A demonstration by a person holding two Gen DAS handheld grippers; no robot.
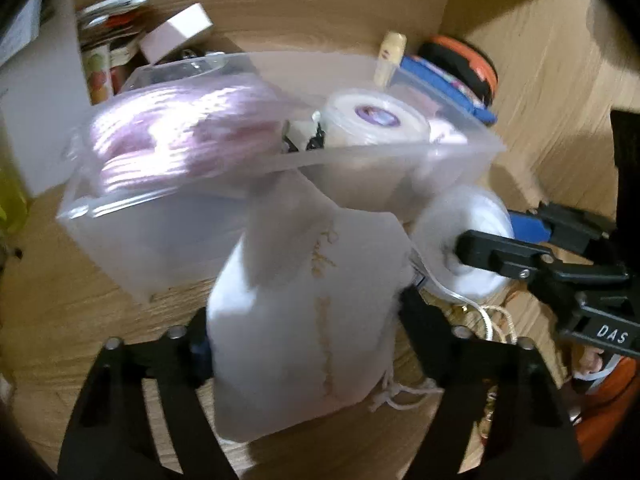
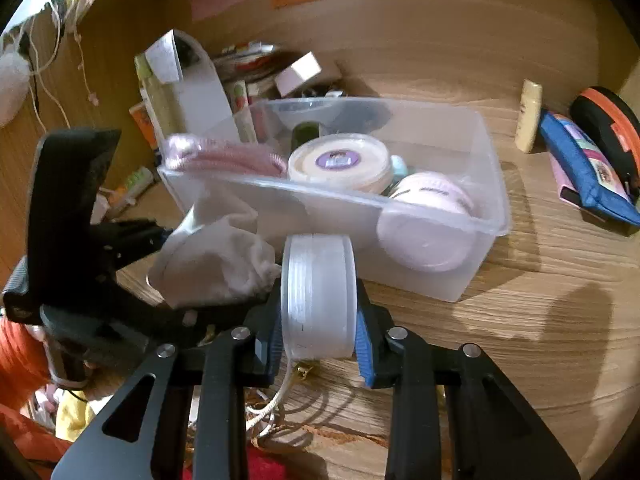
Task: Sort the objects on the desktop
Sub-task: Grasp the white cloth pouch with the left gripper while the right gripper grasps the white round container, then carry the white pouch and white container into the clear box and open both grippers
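Note:
My left gripper point(image 1: 304, 312) is shut on a white drawstring pouch point(image 1: 296, 320), held just in front of a clear plastic bin point(image 1: 160, 236); the pouch also shows in the right wrist view point(image 2: 212, 268). My right gripper point(image 2: 318, 300) is shut on a round white jar point(image 2: 318, 296), held on edge near the bin's front wall point(image 2: 340, 216); the jar shows in the left wrist view point(image 1: 460, 244). The bin holds a pink coil point(image 2: 228, 156), a cream tub with a purple label point(image 2: 340, 160) and a pink round case point(image 2: 432, 196).
A blue pencil case point(image 2: 584, 168), a black and orange case point(image 2: 608, 120) and a cream tube point(image 2: 528, 116) lie right of the bin on the wooden desk point(image 2: 520, 320). Boxes and packets point(image 2: 192, 92) stand behind the bin. Cord point(image 2: 276, 404) lies near me.

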